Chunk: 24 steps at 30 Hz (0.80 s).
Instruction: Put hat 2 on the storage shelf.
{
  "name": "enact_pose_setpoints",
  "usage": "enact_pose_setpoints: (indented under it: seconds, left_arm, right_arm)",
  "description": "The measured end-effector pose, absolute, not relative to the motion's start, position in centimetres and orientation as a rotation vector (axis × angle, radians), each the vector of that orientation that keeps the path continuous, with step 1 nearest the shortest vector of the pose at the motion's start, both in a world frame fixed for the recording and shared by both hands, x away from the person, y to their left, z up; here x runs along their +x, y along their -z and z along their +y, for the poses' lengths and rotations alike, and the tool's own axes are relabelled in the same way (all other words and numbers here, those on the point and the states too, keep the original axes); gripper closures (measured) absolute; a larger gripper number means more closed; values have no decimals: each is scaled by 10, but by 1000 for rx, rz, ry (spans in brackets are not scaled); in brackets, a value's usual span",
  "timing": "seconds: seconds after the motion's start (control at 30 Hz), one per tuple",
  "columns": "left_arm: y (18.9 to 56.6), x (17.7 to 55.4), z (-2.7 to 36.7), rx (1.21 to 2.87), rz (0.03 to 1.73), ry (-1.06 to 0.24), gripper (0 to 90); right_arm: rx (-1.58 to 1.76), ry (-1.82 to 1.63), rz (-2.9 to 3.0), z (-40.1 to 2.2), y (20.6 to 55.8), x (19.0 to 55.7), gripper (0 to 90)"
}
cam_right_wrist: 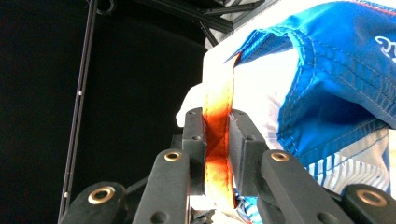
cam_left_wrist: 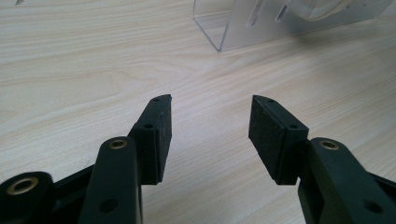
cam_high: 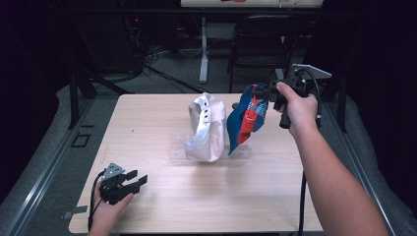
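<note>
So the right gripper is up in the air past the far right part of the table, with its jaws clamped tight on the orange strap of a blue, red and white fabric cap. In the right gripper view the strap is squeezed flat between the two black pads, running up to the blue stitched cloth above. The cap dangles from that grip, hanging just beside a white fabric cap with dark eyelets (I can't tell if the two are actually touching, but they're really close). The white cap sits on a clear plastic stand around the middle of the light wooden table.

The left gripper sits low at the near left corner of the table, in the person's left hand, well apart from both caps. Its jaws stand wide apart with nothing between them, just bare wood grain under the pads, and the corner of the clear stand is farther ahead.
</note>
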State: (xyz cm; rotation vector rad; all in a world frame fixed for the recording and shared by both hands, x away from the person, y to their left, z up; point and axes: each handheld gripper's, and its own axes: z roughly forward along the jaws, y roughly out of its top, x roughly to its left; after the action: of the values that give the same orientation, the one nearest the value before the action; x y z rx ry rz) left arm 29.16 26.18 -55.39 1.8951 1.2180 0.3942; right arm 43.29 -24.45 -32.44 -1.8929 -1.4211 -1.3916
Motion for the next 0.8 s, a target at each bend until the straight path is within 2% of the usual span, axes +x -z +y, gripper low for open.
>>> enact_pose_setpoints:
  seconds: [0.8]
  left_arm:
    - [555, 292, 261, 1890, 1221, -403, 496]
  right_arm:
    - [-1935, 1259, -1454, -247, 380, 427, 784]
